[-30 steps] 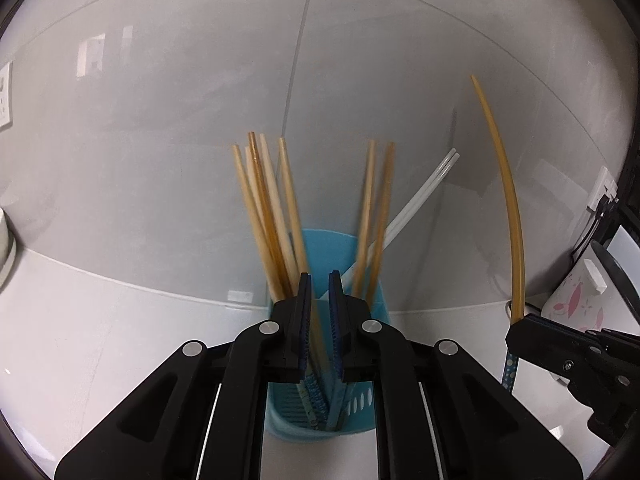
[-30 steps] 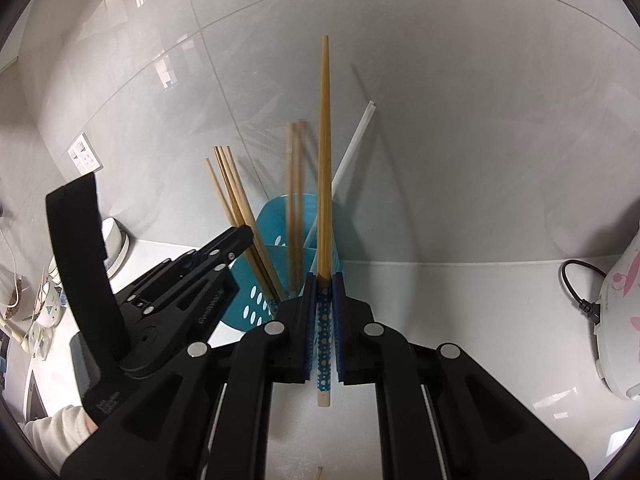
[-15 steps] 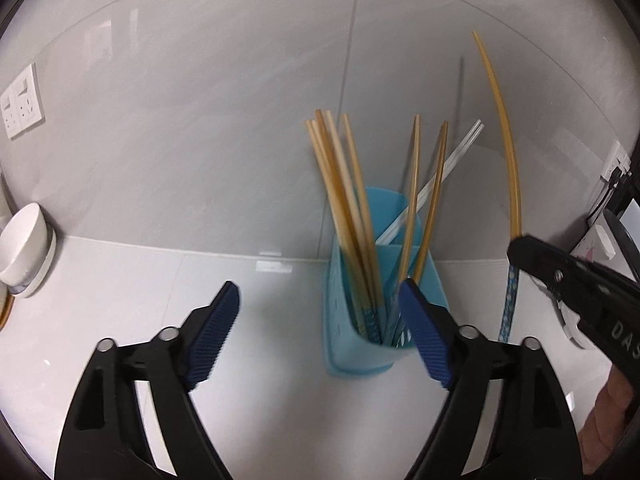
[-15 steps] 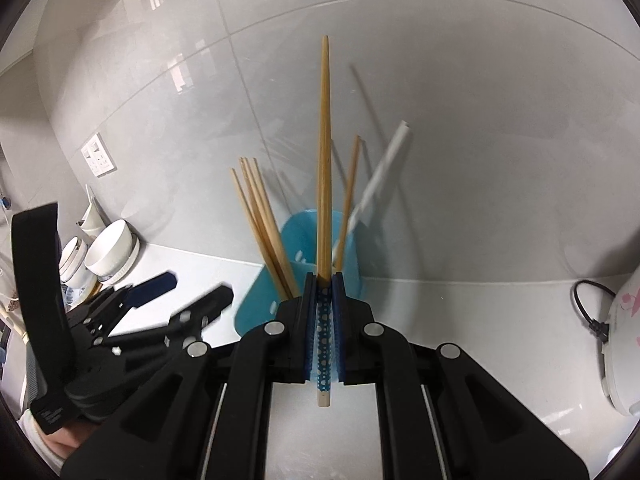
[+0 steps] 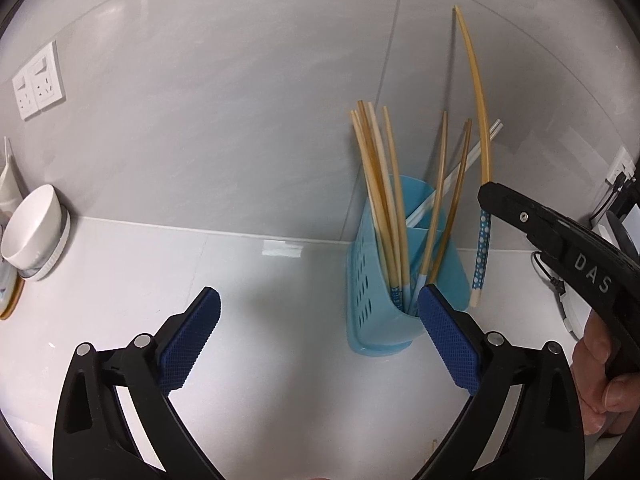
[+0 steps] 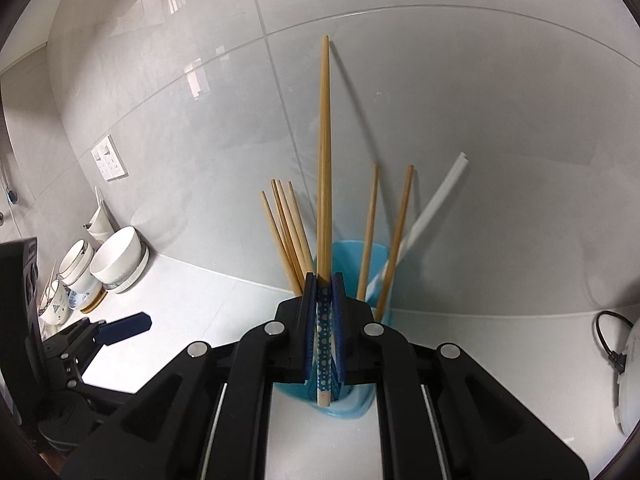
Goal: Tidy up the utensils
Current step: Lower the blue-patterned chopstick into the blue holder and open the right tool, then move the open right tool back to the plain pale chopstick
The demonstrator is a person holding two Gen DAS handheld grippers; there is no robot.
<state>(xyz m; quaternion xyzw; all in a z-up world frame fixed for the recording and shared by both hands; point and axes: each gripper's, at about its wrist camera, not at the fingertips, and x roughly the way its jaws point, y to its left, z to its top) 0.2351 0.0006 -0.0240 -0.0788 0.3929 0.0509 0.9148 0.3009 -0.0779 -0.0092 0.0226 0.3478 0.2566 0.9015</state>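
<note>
Now the left tool (image 5: 318, 338), pinched together in the holder (image 5: 374, 280) a second ago, is spreading, empty, over the counter (image 5: 260, 280) (its delivery seems done); the right tool (image 6: 323, 312) pinches one chopstick (image 6: 324, 152) just beside the holder.

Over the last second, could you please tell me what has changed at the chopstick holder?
The left gripper let go of the chopsticks in the blue holder, pulled back, and its jaws are opening with nothing between them. The right gripper keeps its chopstick clamped beside the holder.
</note>
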